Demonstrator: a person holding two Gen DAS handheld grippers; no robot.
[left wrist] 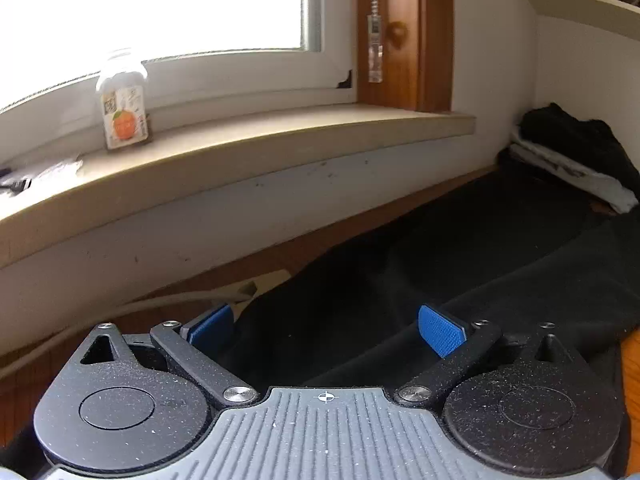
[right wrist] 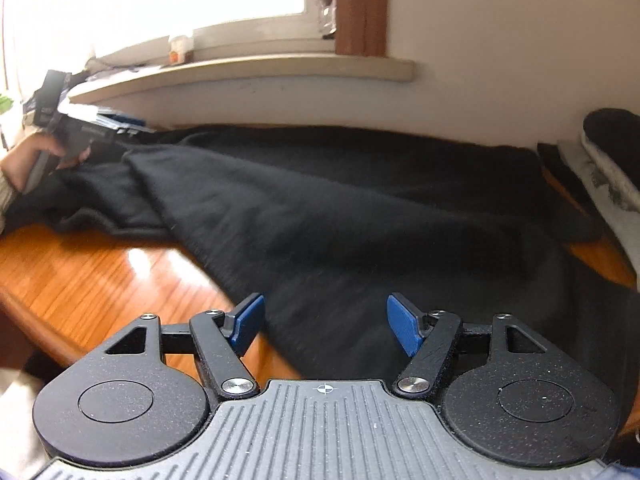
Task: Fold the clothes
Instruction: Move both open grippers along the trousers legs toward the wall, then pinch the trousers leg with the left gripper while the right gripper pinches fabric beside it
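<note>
Left gripper (left wrist: 326,330): we tilt it down, jaws wide apart, gripping nothing.
Right gripper (right wrist: 326,324): we angle it down, jaws apart, empty.
Garment (right wrist: 340,208): black, spread at 12 o'clock on table (right wrist: 80,272).

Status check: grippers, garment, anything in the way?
Left gripper open, right gripper open, nothing held. Black garment spread on table. Folded pile far right.

bottle (left wrist: 122,100) label, print too blurred to read
</note>
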